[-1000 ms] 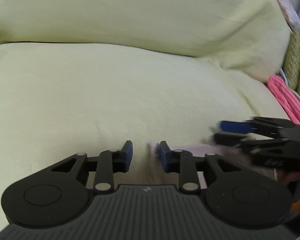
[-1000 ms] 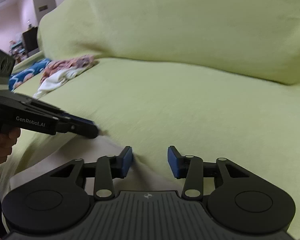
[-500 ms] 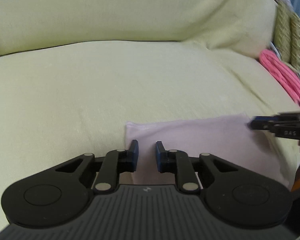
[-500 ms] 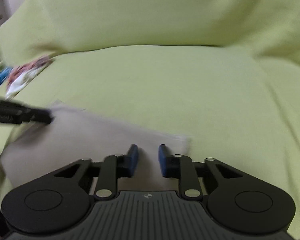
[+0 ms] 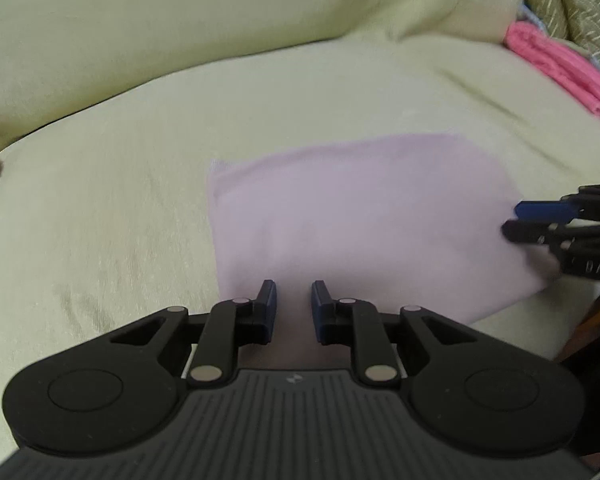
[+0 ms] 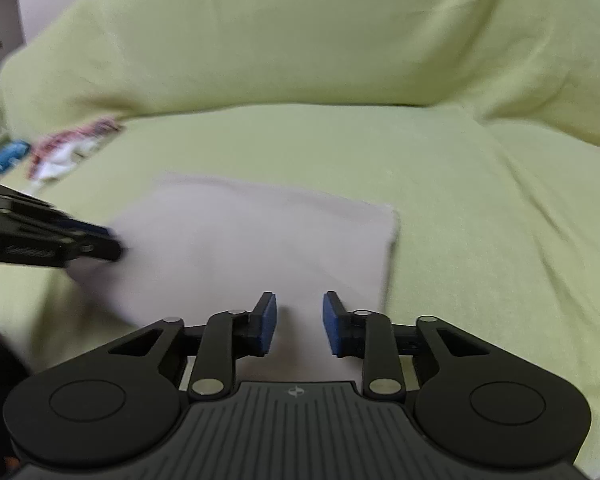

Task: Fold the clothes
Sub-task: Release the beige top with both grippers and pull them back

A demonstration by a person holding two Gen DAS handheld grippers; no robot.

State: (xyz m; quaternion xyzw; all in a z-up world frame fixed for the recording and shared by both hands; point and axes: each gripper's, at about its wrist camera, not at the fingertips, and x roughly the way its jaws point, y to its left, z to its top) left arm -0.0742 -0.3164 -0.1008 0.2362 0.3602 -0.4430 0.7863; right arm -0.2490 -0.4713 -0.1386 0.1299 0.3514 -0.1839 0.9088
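A pale pink folded cloth [image 5: 352, 216] lies flat as a rectangle on the yellow-green sofa seat [image 5: 100, 208]; it also shows in the right wrist view [image 6: 260, 248]. My left gripper [image 5: 294, 300] is open and empty over the cloth's near left edge; it shows from the side in the right wrist view [image 6: 100, 244]. My right gripper [image 6: 298, 320] is open and empty over the cloth's near right edge; it shows from the side in the left wrist view [image 5: 540, 220].
A pink ribbed garment [image 5: 564, 68] and an olive patterned cushion [image 5: 572, 4] lie at the sofa's right end. A heap of patterned clothes [image 6: 68, 148] lies at the left end. The sofa back [image 6: 300, 40] rises behind the seat.
Both grippers have pulled back toward me and risen, so more of the cloth shows. Their jaws have opened a little wider than half a second ago.
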